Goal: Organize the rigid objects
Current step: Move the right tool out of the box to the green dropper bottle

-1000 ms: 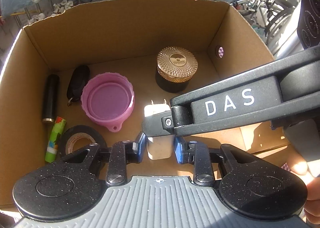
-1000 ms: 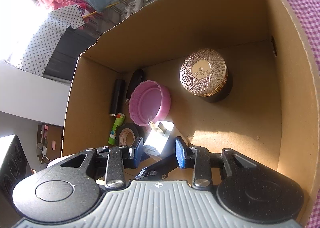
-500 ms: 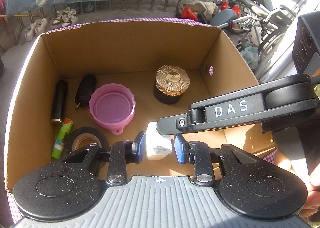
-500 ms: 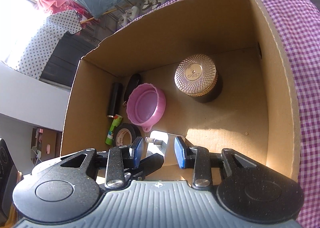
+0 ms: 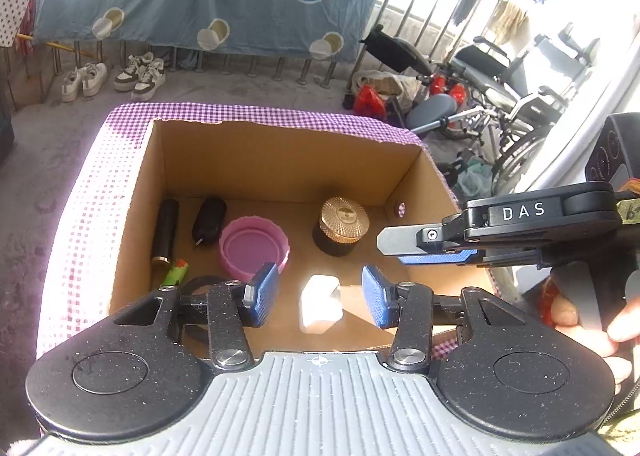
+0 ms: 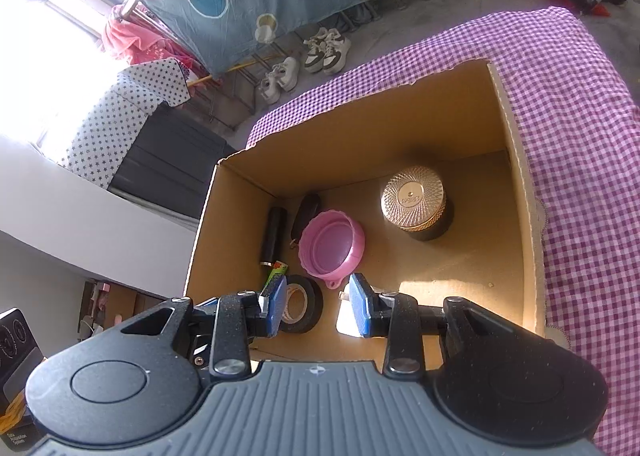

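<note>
A white charger plug (image 5: 321, 310) lies on the floor of the cardboard box (image 5: 280, 160) near its front wall, lit by the sun. My left gripper (image 5: 318, 296) hovers above it with its jaws opening, and the blue pads stand clear of the plug on both sides. In the right wrist view the plug (image 6: 345, 322) is half hidden behind a finger. My right gripper (image 6: 318, 306) is open with nothing between its fingers. It also reaches in from the right, side-on, in the left wrist view (image 5: 394, 250), above the box's right wall.
The box also holds a pink lid (image 5: 253, 247), a gold-topped black jar (image 5: 342, 224), a black tube (image 5: 166, 230), a black key fob (image 5: 209, 219), a green lighter (image 5: 175, 273) and a black tape roll (image 6: 300, 308). It stands on a purple checked cloth (image 6: 580, 136). Wheelchairs stand beyond.
The left jaws have spread and let go of the white plug, which now lies on the box floor. Both grippers have risen and drawn back from inside the box.
</note>
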A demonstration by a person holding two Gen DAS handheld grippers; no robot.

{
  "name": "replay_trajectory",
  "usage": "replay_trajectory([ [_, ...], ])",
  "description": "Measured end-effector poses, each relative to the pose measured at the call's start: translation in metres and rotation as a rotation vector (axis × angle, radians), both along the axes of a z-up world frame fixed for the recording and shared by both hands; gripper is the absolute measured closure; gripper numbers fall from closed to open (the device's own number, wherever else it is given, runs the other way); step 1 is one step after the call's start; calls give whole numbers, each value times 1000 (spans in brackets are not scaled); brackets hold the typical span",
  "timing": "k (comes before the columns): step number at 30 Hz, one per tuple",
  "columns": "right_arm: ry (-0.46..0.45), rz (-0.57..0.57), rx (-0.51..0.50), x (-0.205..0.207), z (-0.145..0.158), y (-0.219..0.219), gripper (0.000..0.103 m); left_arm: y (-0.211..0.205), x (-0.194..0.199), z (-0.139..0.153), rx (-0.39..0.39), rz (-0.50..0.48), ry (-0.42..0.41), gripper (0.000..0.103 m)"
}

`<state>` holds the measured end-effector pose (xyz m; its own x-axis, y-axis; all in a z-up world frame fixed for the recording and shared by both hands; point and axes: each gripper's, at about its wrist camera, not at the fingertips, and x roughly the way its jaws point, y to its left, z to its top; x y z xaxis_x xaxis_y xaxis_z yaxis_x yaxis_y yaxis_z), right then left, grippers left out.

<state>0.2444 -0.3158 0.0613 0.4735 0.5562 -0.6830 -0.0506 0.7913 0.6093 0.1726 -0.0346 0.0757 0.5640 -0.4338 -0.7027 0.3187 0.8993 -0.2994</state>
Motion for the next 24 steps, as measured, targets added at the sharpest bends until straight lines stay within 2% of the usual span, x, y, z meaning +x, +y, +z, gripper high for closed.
replay_trajectory([
  [3, -52, 1, 22, -26, 15, -5, 65, 10, -18, 7, -26, -16, -25, 38],
  [5, -82, -4, 51, -45, 25, -9, 65, 17, -32, 10, -32, -37, -49, 32],
  [8, -140, -12, 89, -81, 35, -16, 65, 29, -55, 10, -18, -66, -97, 24],
  [11, -188, -15, 81, -109, 38, -11, 64, 33, -74, 4, 11, -90, -128, 20],
  [17, -238, 11, -7, -144, 22, 19, 63, 29, -105, -26, 51, -157, -160, 20],
  [20, -276, 63, -64, -148, 16, 43, 63, 25, -109, -46, 87, -149, -173, 20],
  [22, -304, 104, -114, -148, 12, 61, 63, 22, -109, -60, 122, -123, -177, 22],
  [24, -335, 144, -177, -149, 9, 80, 63, 17, -108, -75, 158, -102, -185, 30],
])
